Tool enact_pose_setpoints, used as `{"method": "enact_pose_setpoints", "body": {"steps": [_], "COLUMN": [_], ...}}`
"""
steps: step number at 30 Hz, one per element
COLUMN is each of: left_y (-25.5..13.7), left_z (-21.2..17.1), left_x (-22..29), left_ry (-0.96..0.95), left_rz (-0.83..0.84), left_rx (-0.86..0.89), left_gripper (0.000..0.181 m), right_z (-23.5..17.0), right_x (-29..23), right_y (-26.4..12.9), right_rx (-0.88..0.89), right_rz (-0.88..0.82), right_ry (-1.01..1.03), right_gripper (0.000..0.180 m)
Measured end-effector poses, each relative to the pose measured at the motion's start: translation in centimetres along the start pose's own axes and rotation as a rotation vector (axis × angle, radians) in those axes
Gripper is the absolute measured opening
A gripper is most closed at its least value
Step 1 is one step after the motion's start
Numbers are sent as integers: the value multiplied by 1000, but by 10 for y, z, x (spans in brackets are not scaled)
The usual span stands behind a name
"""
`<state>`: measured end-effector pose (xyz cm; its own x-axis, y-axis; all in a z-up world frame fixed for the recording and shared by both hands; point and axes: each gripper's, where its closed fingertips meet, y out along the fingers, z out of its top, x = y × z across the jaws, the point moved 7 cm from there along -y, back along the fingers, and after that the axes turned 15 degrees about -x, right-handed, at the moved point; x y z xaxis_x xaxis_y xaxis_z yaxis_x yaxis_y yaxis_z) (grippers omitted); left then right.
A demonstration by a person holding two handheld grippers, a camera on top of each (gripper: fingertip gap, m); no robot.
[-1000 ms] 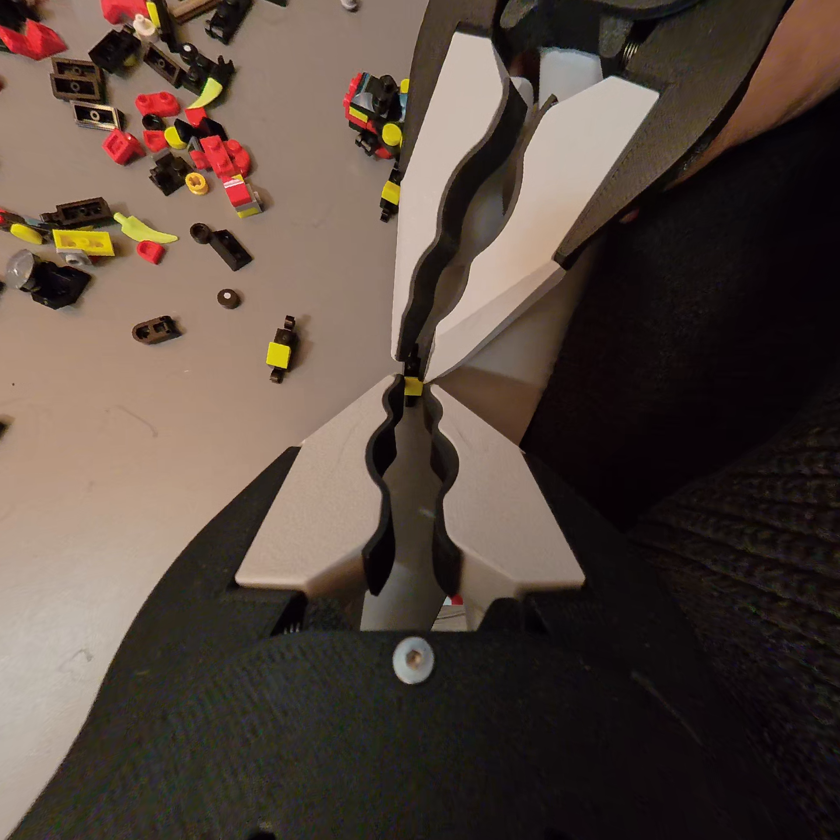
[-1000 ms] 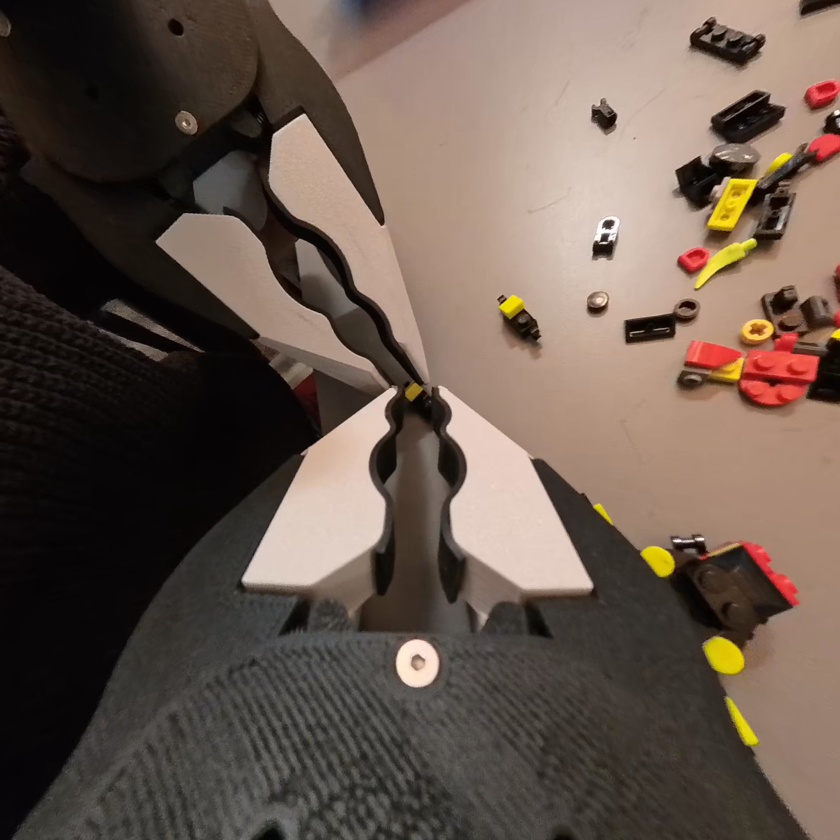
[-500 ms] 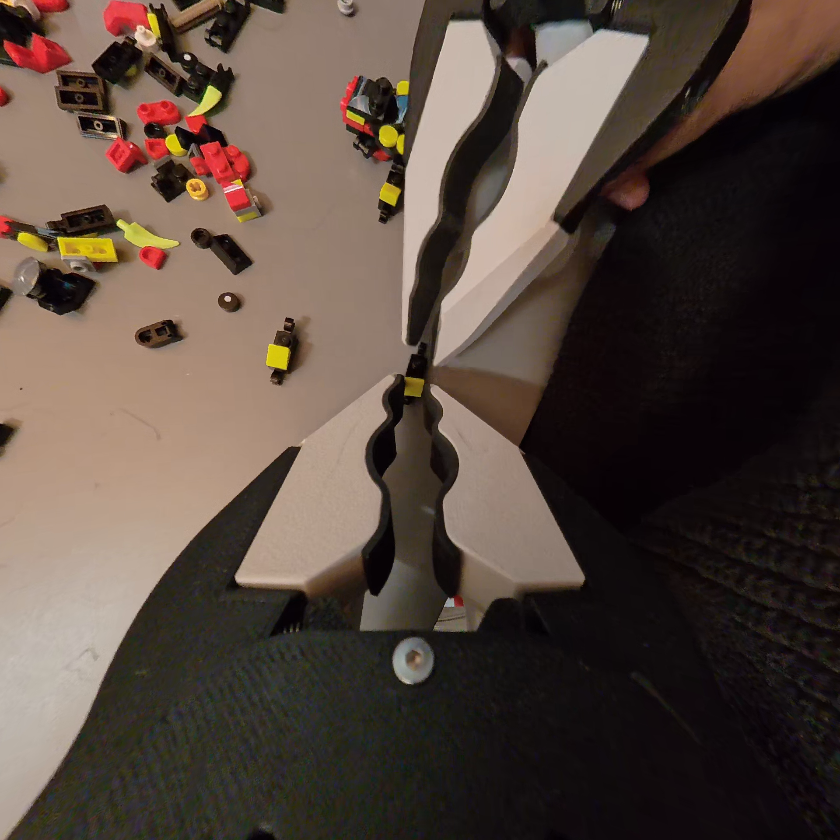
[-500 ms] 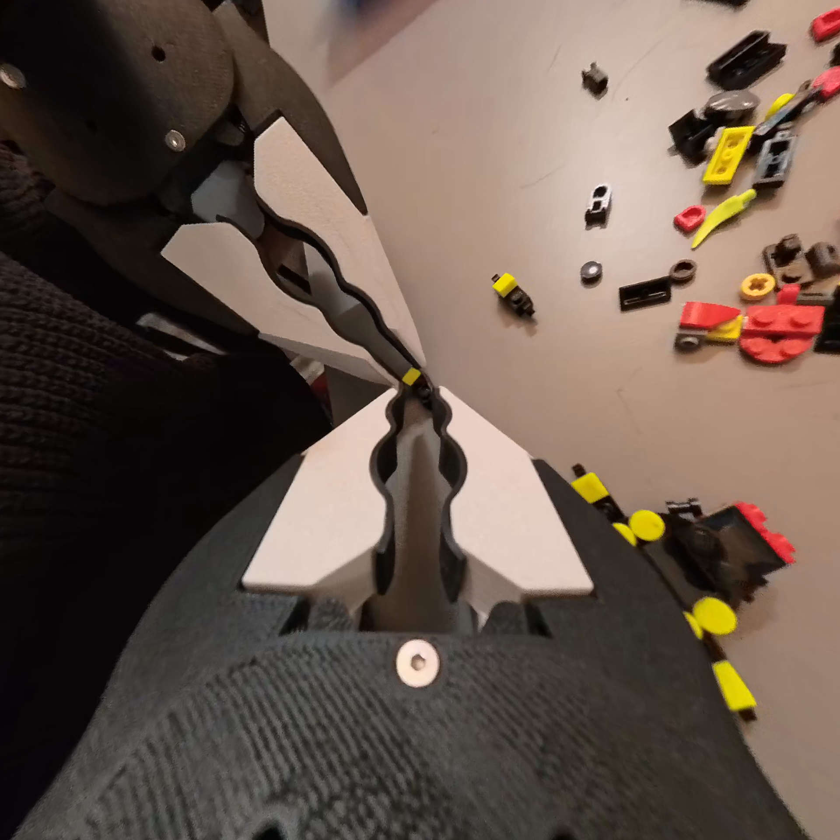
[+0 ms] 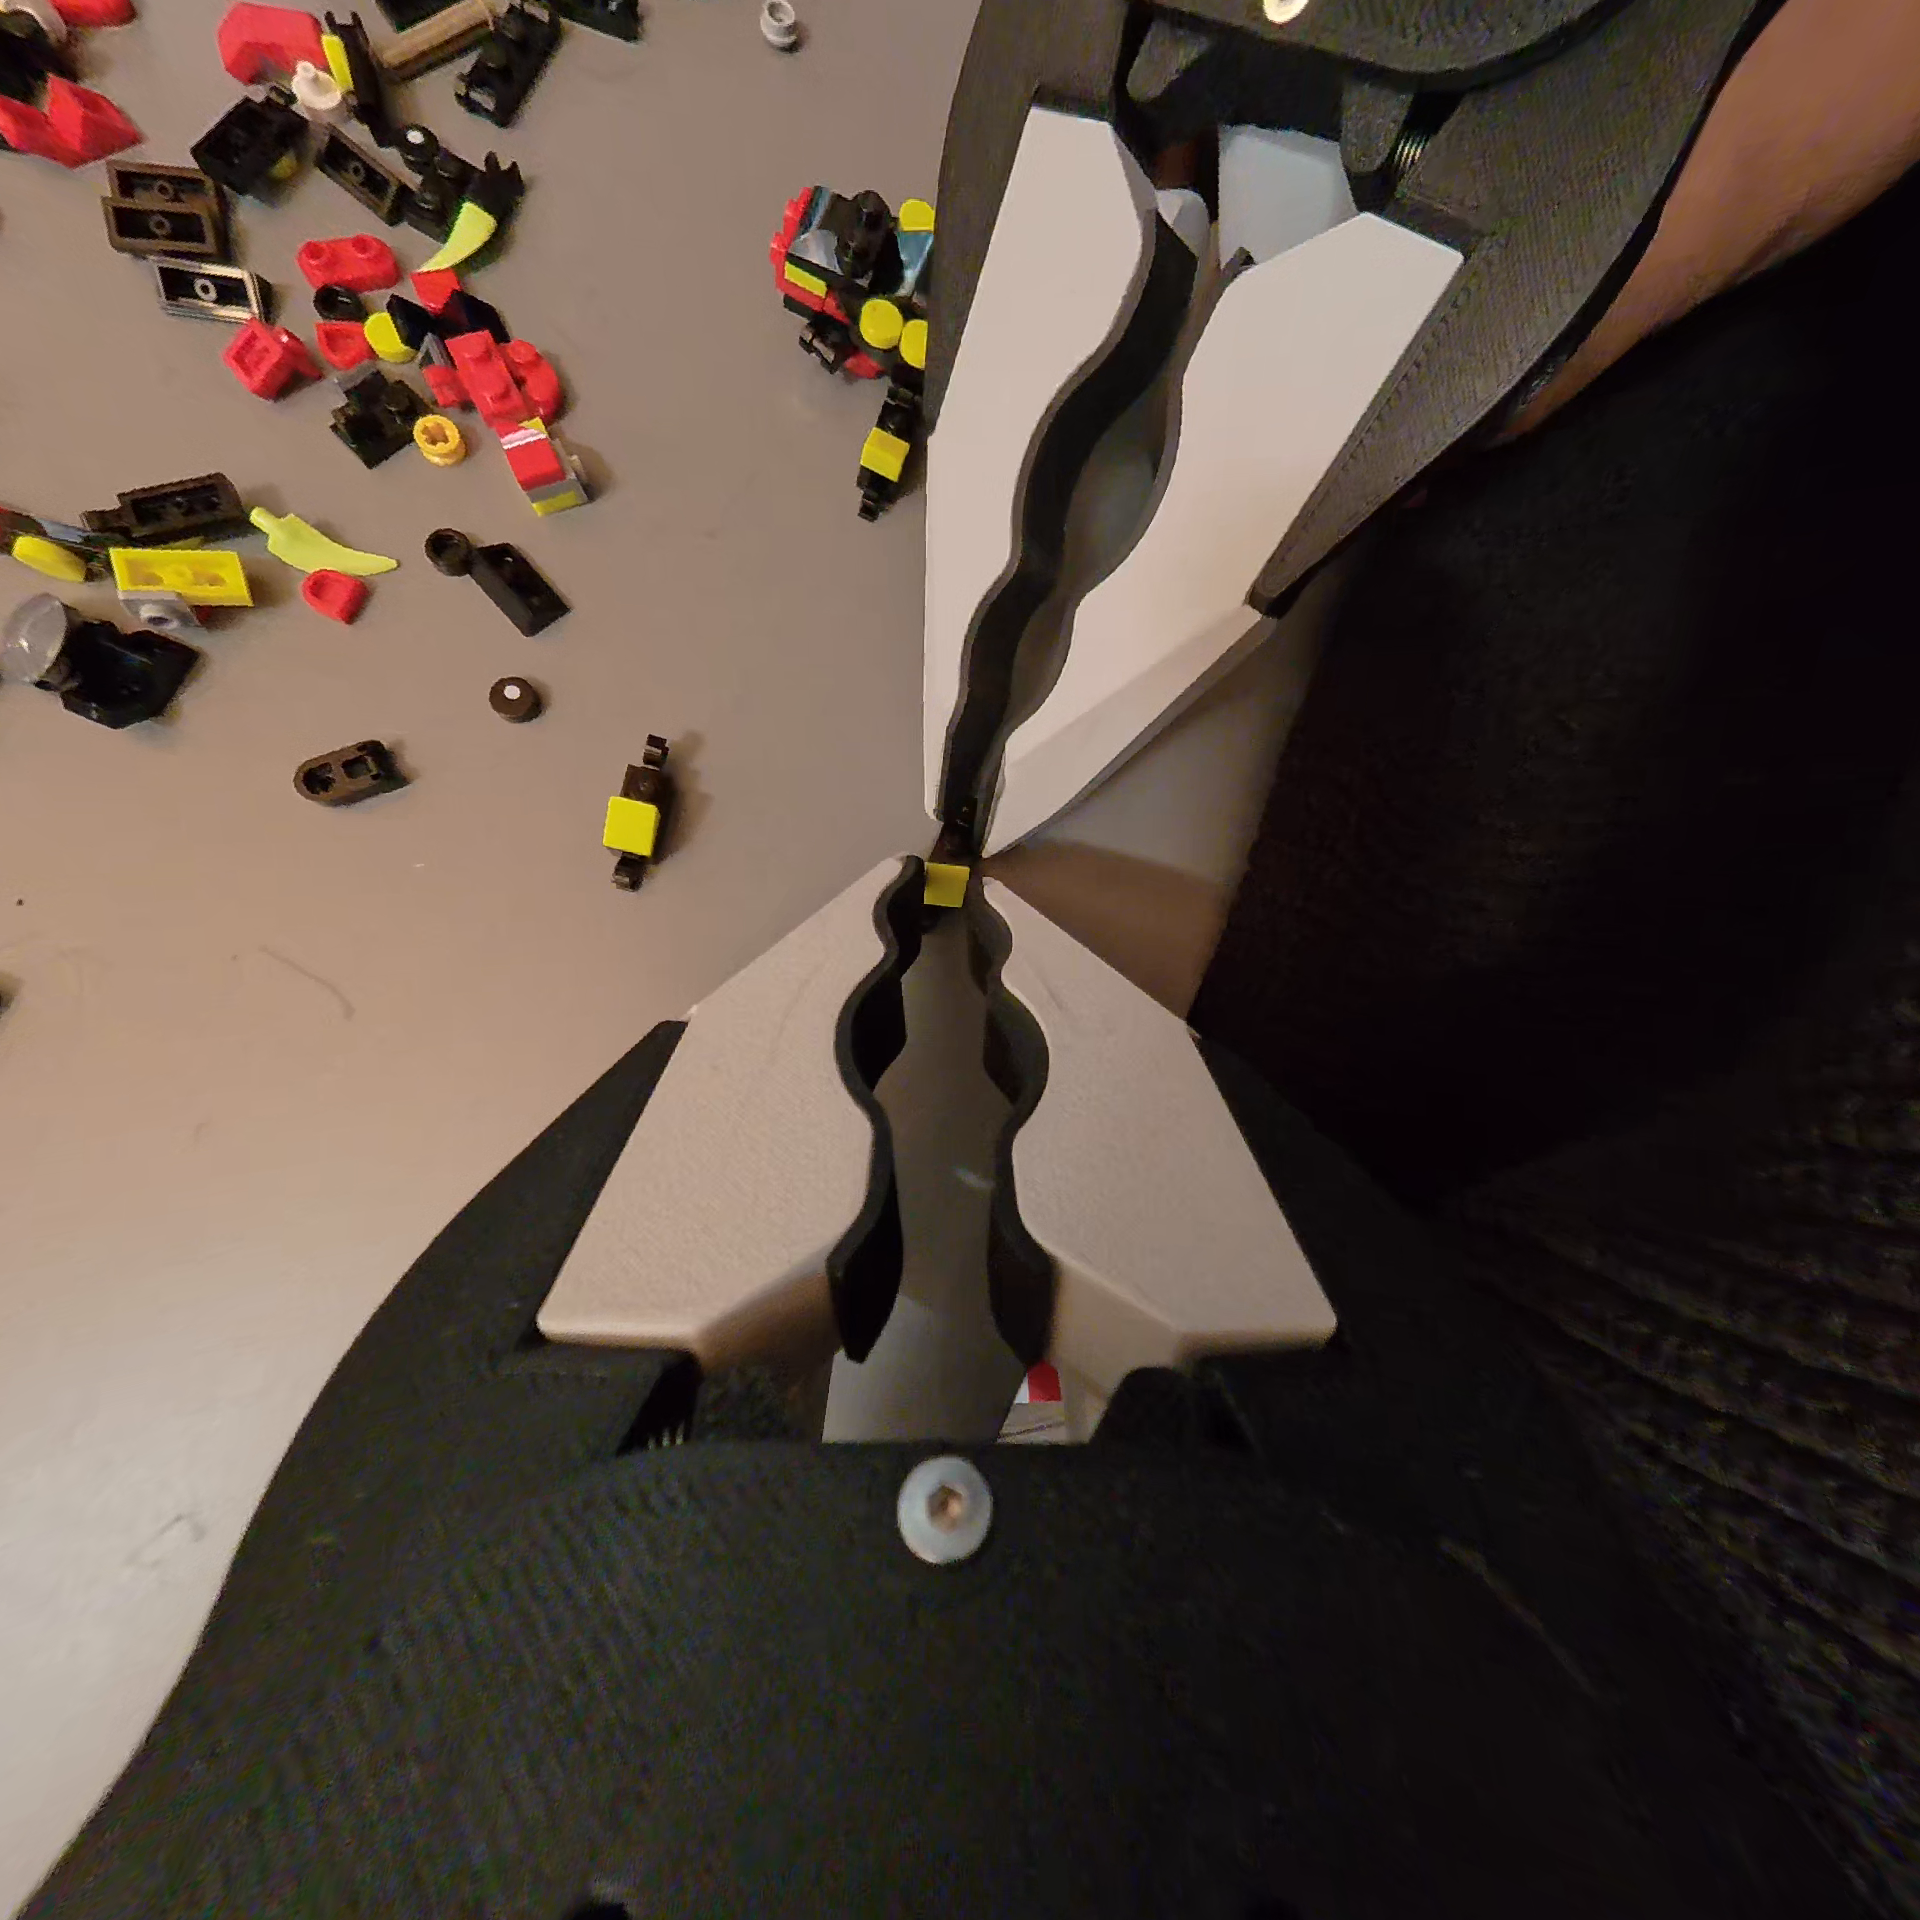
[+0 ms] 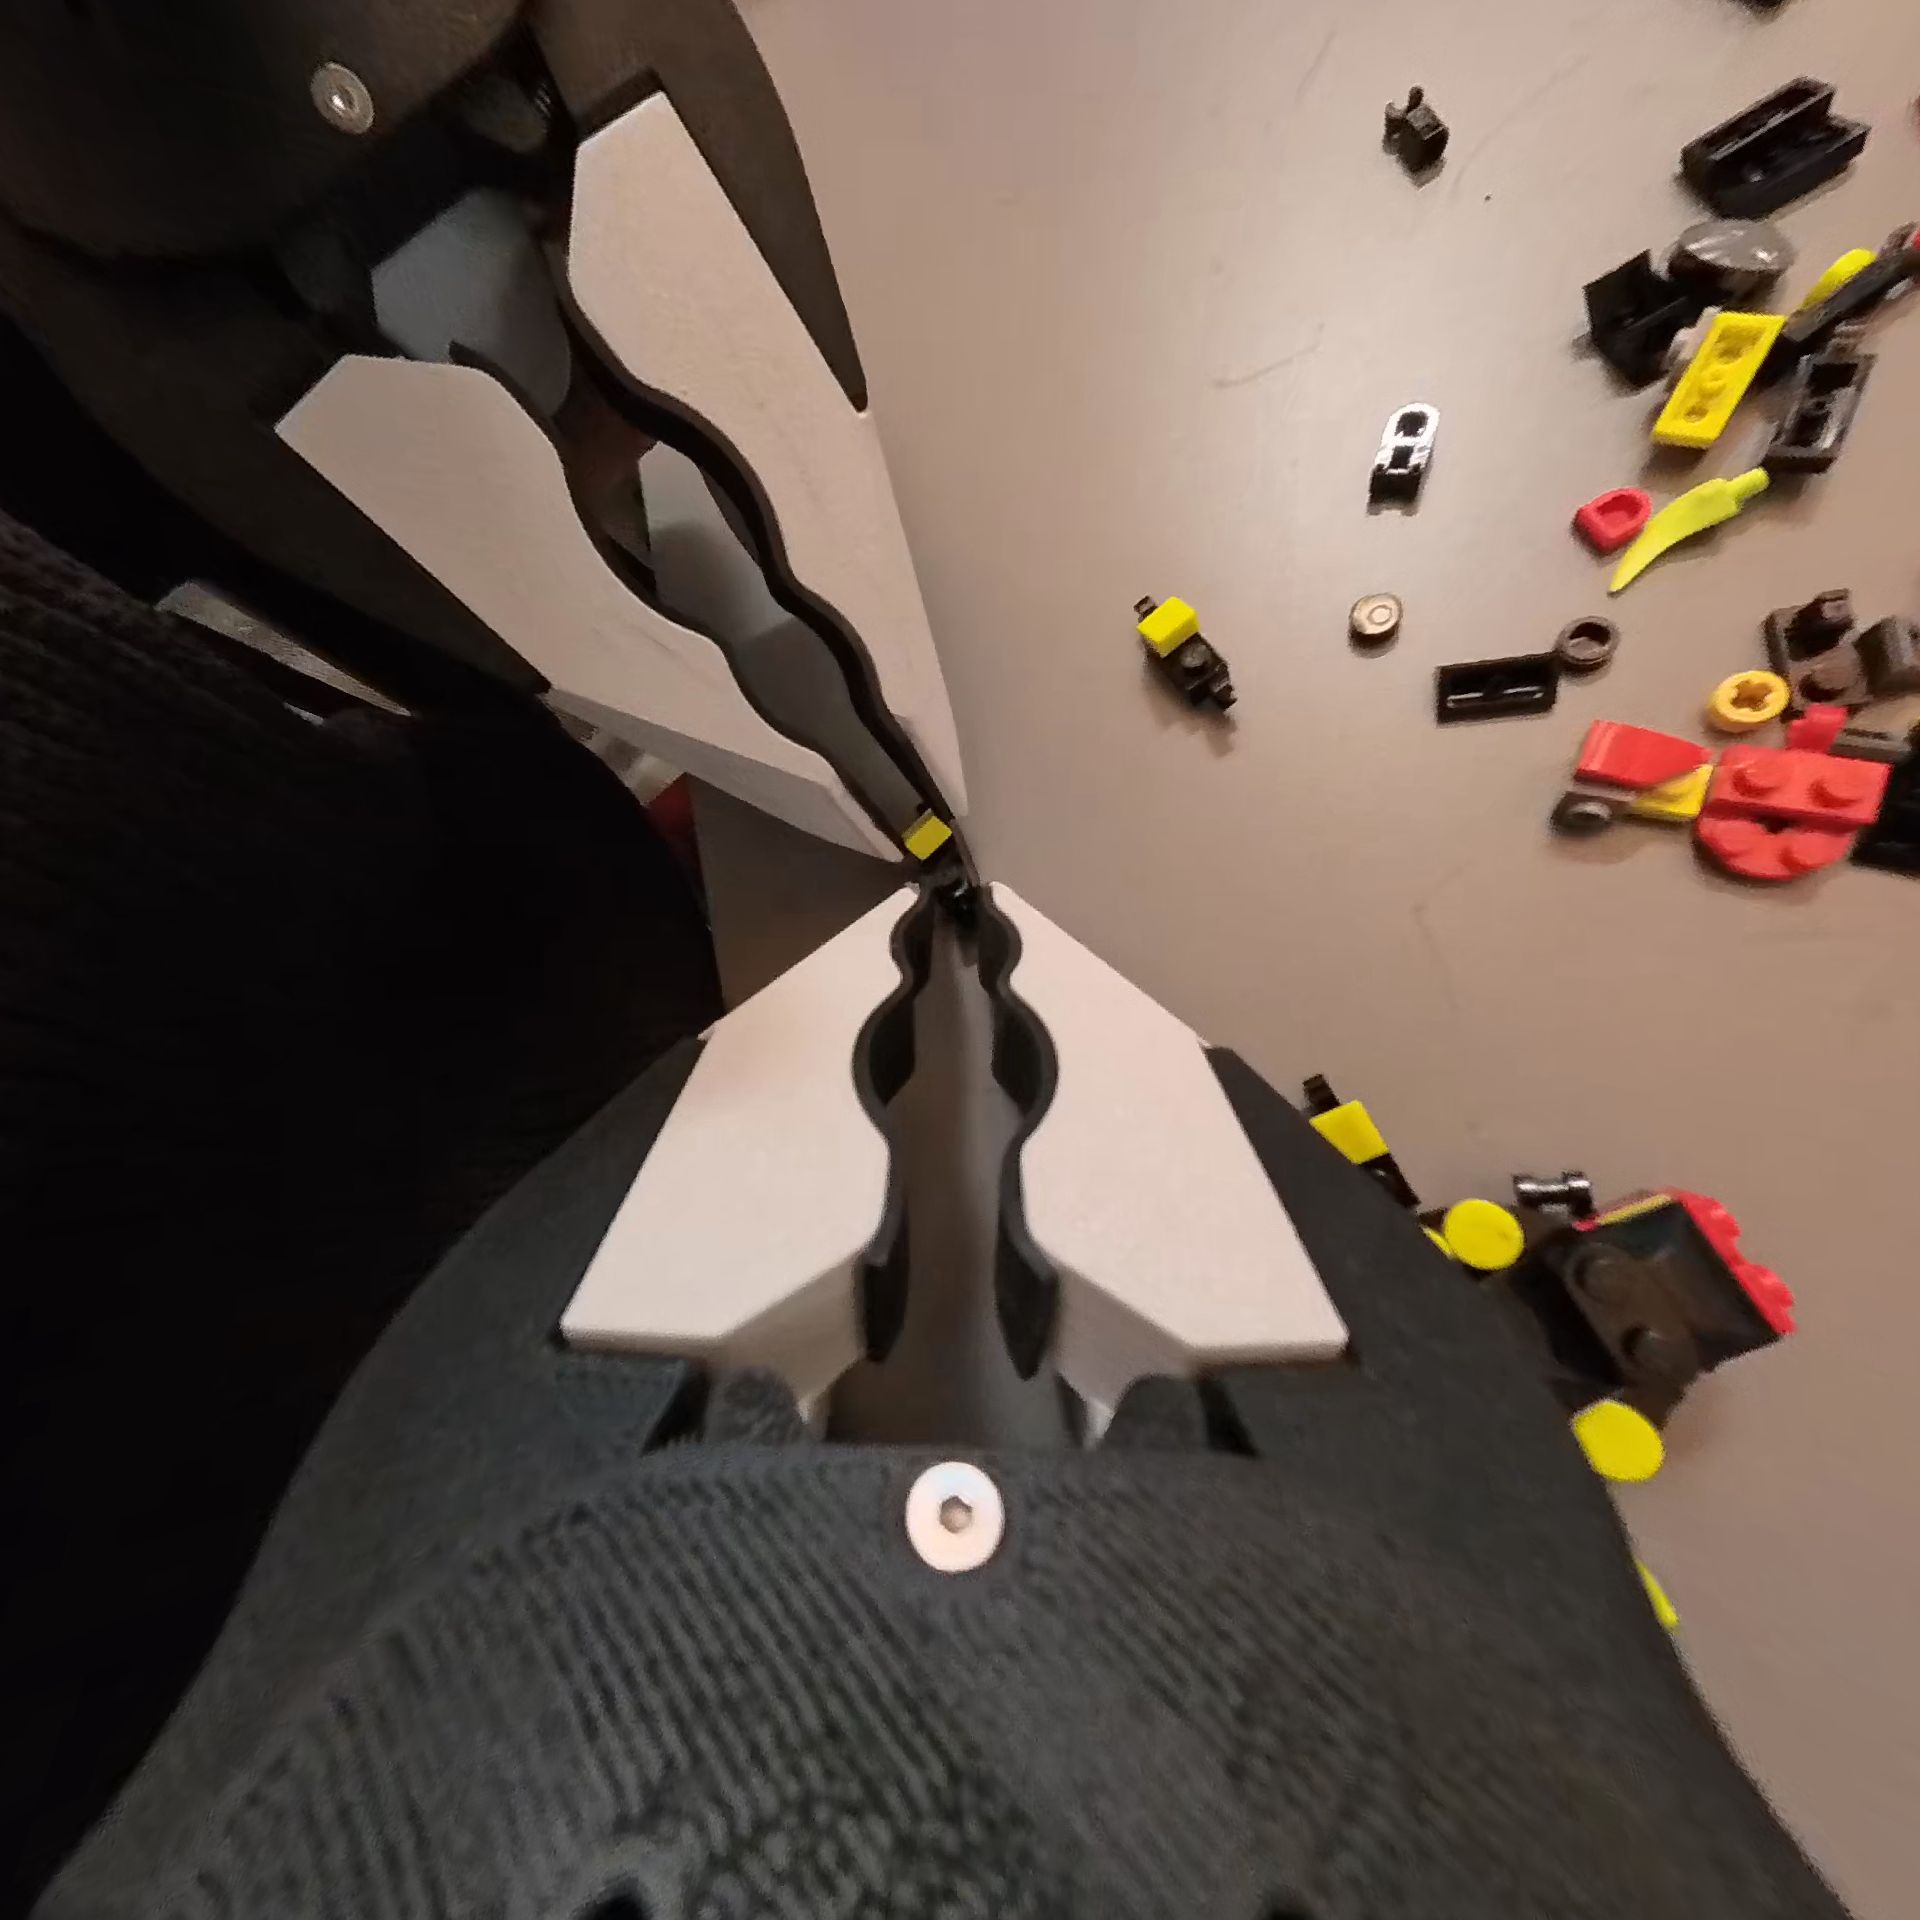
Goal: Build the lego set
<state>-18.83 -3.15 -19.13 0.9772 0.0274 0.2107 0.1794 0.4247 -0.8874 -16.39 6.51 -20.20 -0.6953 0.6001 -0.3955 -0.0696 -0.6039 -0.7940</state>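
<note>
The left claw (image 5: 945, 891) is narrowed to a pinch on a small piece with a yellow tile (image 5: 945, 883) on a black body; the right claw (image 6: 954, 896) meets it tip to tip from the opposite side, drawn almost closed around the black end of the same piece (image 6: 928, 836), whose yellow face shows just past its tips; whether the right tips actually press on the black end I cannot tell, since it is tiny and shadowed; the pair hang above the near edge of the grey counter (image 5: 312, 1039), beside a dark knitted sleeve (image 5: 1610, 935).

On the counter, a matching yellow-and-black piece (image 5: 636, 821) lies alone, near a small dark round stud (image 5: 514, 699) and a dark oval link (image 5: 348, 771); further out is a scatter of loose red, black and yellow bricks (image 5: 343, 343), among them a yellow plate (image 5: 182, 575) and a lime curved blade (image 5: 317, 545).

A partly built red, black and yellow model (image 5: 857, 281) stands just beside the right claw's finger; in the right wrist view the same model (image 6: 1642, 1299) sits close to that claw's body, with round yellow discs on its side.
</note>
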Motion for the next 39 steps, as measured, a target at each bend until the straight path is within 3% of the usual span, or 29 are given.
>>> {"method": "enact_pose_setpoints", "body": {"steps": [21,39], "left_y": [-1,0], "left_z": [3,0], "left_x": [3,0], "left_ry": [52,-28], "left_rz": [1,-58], "left_rx": [-105,-67], "left_gripper": [5,7], "right_z": [1,1], "right_x": [-4,-3], "right_y": [2,2], "right_rx": [-6,-3], "right_rz": [-8,-10], "right_ry": [-59,-66], "right_gripper": [6,6]}}
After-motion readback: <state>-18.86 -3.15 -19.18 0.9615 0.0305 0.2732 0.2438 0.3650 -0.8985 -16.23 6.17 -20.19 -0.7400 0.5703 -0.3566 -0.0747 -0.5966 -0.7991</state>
